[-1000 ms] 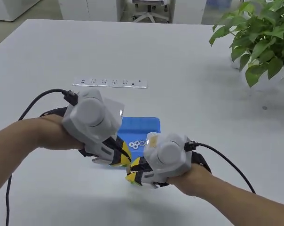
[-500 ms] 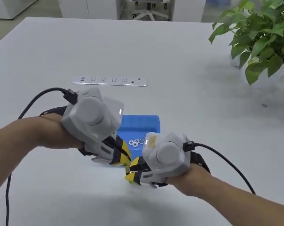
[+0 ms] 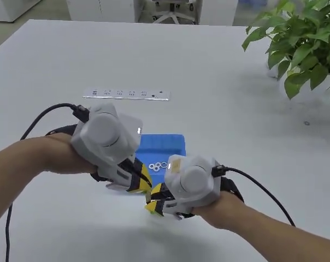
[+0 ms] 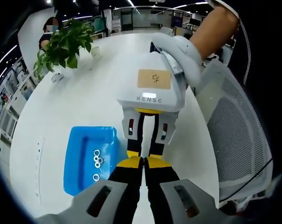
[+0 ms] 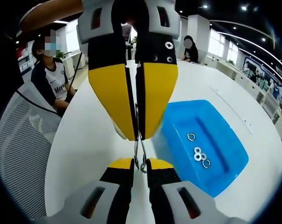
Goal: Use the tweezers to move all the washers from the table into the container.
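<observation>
While right gripper [image 5: 140,164] pinches tweezers [image 5: 138,148], 4 washers [image 5: 197,150] in container [image 5: 216,125] beside

L gripper [image 3: 145,183] and R gripper [image 3: 154,197] sit tip to tip at near edge of container [image 3: 164,146], jaws pointing at each other. R jaws pinched on tweezers [image 5: 140,149]. L jaws drawn to a thin slit w/ same tweezers in it. L hand [image 3: 66,155] left of container, R hand [image 3: 219,204] on near-right side. Both forearms angle inward.
</observation>
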### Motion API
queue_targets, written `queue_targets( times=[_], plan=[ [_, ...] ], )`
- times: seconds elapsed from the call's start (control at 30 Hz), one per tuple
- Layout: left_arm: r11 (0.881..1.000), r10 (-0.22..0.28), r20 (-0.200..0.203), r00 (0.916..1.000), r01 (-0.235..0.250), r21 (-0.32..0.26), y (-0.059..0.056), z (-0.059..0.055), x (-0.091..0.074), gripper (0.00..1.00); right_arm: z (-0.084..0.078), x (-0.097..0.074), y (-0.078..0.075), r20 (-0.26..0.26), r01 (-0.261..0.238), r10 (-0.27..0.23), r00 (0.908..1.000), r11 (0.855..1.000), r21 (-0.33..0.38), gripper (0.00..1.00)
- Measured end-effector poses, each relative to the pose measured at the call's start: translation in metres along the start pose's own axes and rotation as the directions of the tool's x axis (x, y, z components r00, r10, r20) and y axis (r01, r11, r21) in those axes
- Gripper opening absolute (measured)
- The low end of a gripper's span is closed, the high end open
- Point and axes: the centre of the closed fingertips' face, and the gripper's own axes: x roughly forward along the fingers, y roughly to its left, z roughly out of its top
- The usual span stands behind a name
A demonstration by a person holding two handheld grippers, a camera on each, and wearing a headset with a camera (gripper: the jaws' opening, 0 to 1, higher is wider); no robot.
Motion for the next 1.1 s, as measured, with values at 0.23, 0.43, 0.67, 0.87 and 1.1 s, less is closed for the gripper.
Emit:
queue_targets(
  times=[0.23, 0.43, 0.67, 0.87, 1.1],
  plan=[
    [1.000, -0.002, 0.002, 1.0000, 0.002, 0.002, 0.0005, 0.0007, 0.0008, 0.06, -0.0015, 0.0004, -0.0005, -0.002, 0.000, 0.000, 1.0000, 1.000, 0.011, 0.10],
    [1.000, -0.001, -0.003, 1.0000, 0.001, 0.000, 0.0005, -0.0005, 0.0000, 0.06, -0.0012, 0.0009, -0.0006, -0.006, -0.003, 0.003, 1.0000, 1.000, 0.016, 0.10],
    [1.000, -0.001, -0.007, 1.0000, 0.001, 0.001, 0.0002, -0.0011, -0.0007, 0.06, -0.0008, 0.0006, 0.0004, -0.010, -0.004, 0.004, 0.9999, 1.000, 0.010, 0.10],
    [1.000, -0.003, -0.007, 1.0000, 0.003, 0.003, -0.0020, 0.0001, -0.0026, 0.06, -0.0002, -0.0012, 0.0024, -0.010, -0.003, 0.003, 0.9999, 1.000, 0.002, 0.10],
    [1.000, 0.001, -0.009, 1.0000, -0.001, 0.007, -0.0035, 0.0023, -0.0081, 0.06, 0.0045, -0.0054, 0.0038, -0.007, 0.002, -0.002, 1.0000, 1.000, -0.009, 0.10]
  ],
)
